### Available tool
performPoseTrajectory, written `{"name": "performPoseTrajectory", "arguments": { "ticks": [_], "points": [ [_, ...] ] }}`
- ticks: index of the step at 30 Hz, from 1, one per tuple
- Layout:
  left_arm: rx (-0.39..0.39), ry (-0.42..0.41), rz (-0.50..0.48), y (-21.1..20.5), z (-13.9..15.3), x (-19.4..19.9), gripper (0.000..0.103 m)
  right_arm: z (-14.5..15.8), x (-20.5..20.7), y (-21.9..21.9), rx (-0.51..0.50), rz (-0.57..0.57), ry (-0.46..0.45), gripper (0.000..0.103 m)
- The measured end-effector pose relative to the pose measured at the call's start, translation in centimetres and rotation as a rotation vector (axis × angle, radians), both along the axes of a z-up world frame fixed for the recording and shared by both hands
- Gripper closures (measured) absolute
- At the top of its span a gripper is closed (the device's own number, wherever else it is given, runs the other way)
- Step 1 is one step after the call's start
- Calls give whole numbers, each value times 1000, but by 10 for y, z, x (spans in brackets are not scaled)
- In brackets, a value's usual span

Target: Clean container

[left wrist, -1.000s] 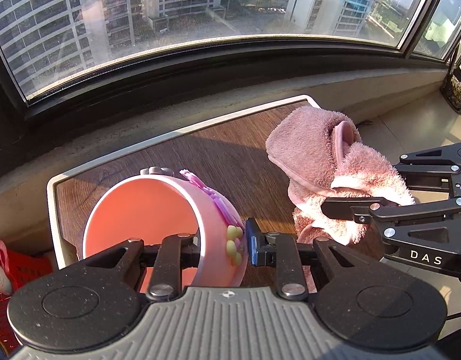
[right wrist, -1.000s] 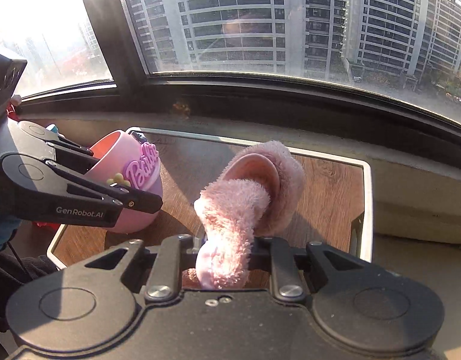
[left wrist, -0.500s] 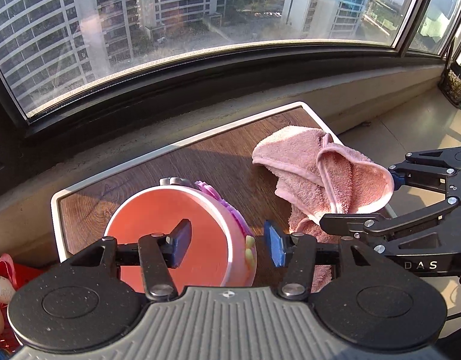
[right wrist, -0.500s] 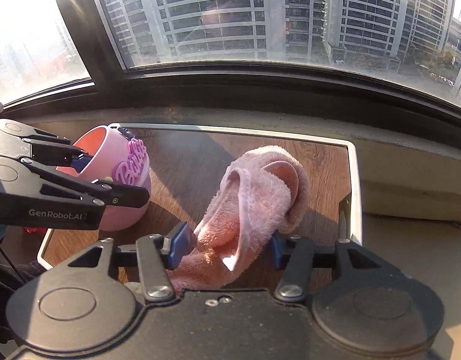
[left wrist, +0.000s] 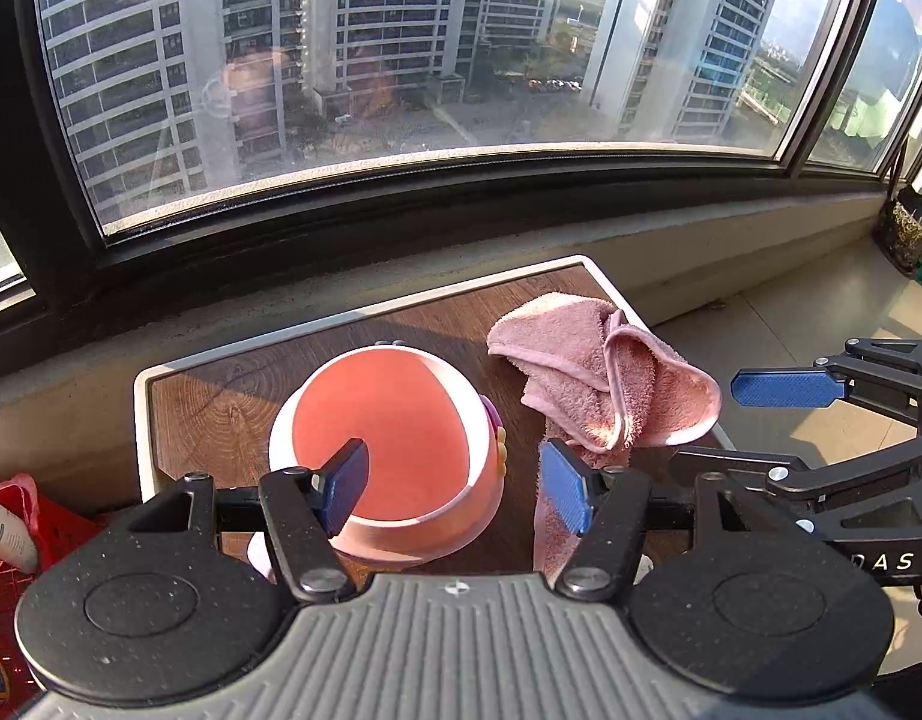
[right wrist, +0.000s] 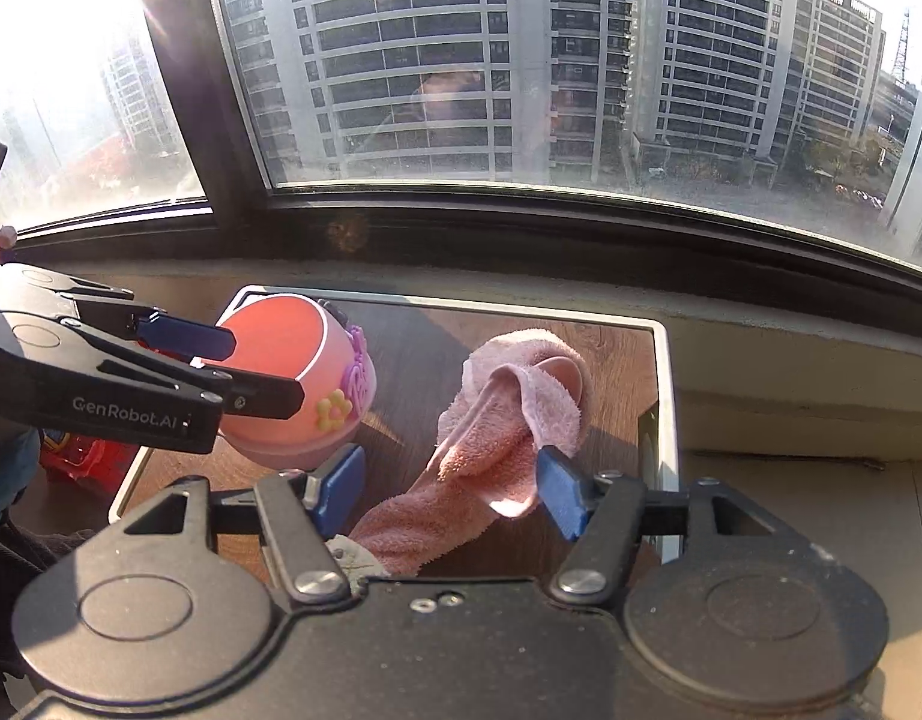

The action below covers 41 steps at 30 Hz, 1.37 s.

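A wood-topped table (left wrist: 221,414) bears a pink container (left wrist: 395,450) at its centre and a crumpled pink towel (left wrist: 605,378) at 3 o'clock beside it. The left gripper (right wrist: 221,360), marked "GenRobot.AI", and the right gripper (right wrist: 449,492) both gape, gripping nothing.

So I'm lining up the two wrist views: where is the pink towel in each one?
Left wrist: the towel lies right of centre, to the right of the pink cup.
Right wrist: the towel is at centre, between the open right gripper's fingers.
Shared landmark: the cup, left of the towel in both views.
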<state>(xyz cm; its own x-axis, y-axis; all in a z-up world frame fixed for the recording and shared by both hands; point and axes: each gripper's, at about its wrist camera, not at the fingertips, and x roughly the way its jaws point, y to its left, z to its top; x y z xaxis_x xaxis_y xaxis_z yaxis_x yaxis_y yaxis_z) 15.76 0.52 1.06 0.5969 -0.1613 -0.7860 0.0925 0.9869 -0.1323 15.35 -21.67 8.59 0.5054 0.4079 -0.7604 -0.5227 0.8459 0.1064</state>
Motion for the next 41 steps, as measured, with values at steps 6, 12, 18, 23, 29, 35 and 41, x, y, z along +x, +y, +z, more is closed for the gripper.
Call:
{"name": "performPoseTrajectory", "arguments": {
  "ticks": [6, 12, 18, 23, 29, 35, 41],
  "points": [
    [-43, -70, 49, 5, 9, -38, 40, 14, -35, 1, 26, -14, -65, 37],
    [-72, -144, 99, 10, 18, -80, 26, 23, -63, -2, 65, -50, -122, 35],
    [-45, -227, 97, 3, 23, -116, 18, 29, -99, 2, 100, -58, -195, 34],
    [-41, -280, 102, 1, 28, -138, 18, 30, -119, -3, 125, -76, -213, 33],
    [-44, -316, 90, -2, 32, -150, 18, 29, -122, -10, 153, -132, -192, 32],
    [-15, -330, 74, -7, 30, -151, 18, 26, -122, -11, 155, -147, -175, 32],
    [-22, -312, 89, -4, 29, -150, 17, 25, -123, -11, 152, -145, -173, 32]
  ]
}}
